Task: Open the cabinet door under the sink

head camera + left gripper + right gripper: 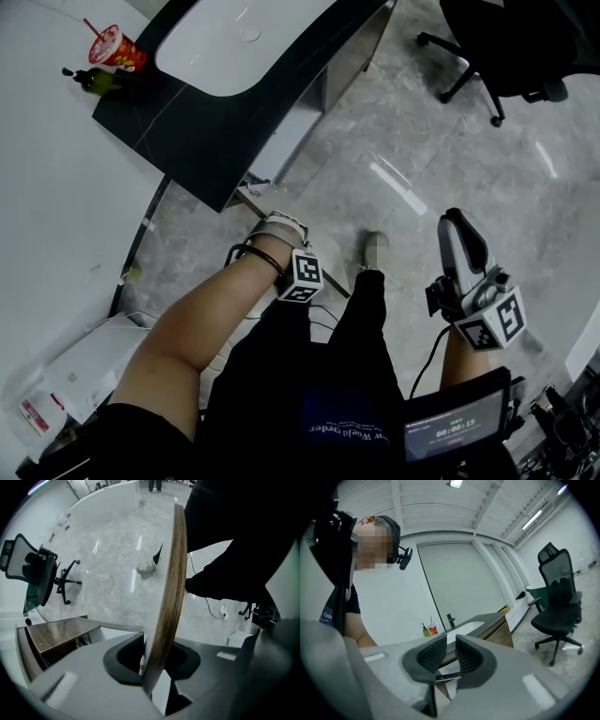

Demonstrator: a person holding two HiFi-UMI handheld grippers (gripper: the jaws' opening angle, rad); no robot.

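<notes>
Grey marble floor, dark countertop with a white sink basin at top left of the head view; a red cup with straw and a green bottle sit on the counter's far corner. Black office chair stands well apart at top right. Cabinet door is under the counter's near edge and stands swung out from the cabinet, whose wood-lined inside shows to the left in the left gripper view. Left gripper points steeply down and is clamped on the door's wood-grain edge; the panel runs straight up between its jaws, white face on one side. The person's bare left arm reaches down to it. Right gripper is held roughly level, off to the right and away from the cabinet, aimed back at the sink and counter; its ribbed pads stand a narrow gap apart with nothing between them. One shoe is on the floor between the two grippers. A small screen hangs at the person's waist, bottom right.
</notes>
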